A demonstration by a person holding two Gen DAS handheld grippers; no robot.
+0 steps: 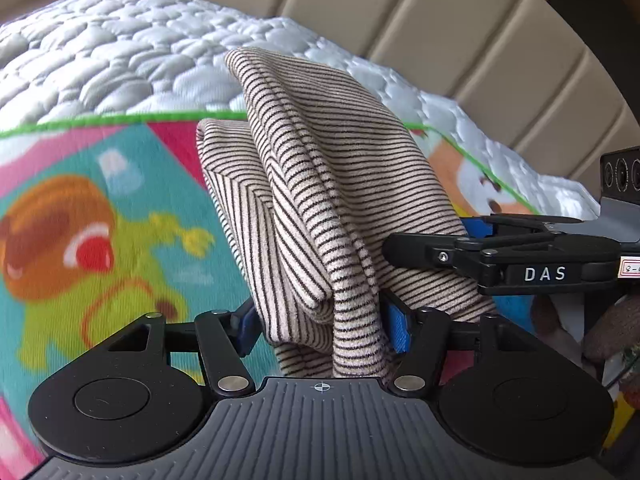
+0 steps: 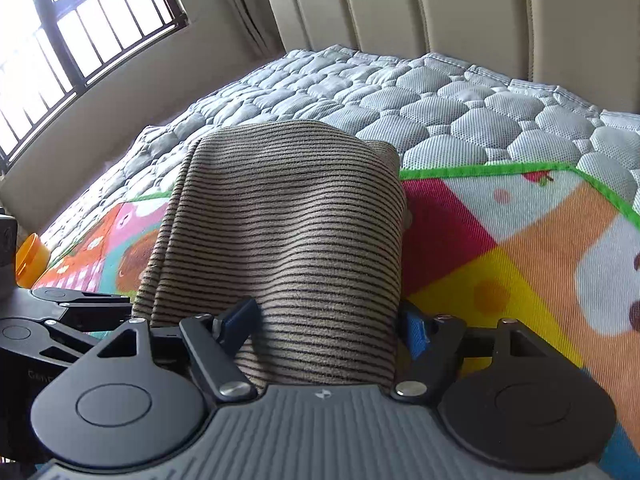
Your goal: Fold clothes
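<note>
A beige garment with thin dark stripes (image 1: 316, 184) hangs bunched and lifted above the colourful play mat (image 1: 100, 208). My left gripper (image 1: 324, 328) is shut on its lower folds. My right gripper (image 1: 460, 248) comes in from the right in the left wrist view and is shut on the same garment. In the right wrist view the striped garment (image 2: 288, 232) drapes away over the mat (image 2: 520, 248), clamped in my right gripper (image 2: 328, 328). Part of the left gripper's body shows at the left edge of that view.
The mat lies on a grey quilted mattress (image 2: 440, 112) against a beige padded headboard (image 2: 460, 8). A barred window (image 2: 72, 32) is at the left. An orange object (image 2: 30, 260) sits at the mat's left edge.
</note>
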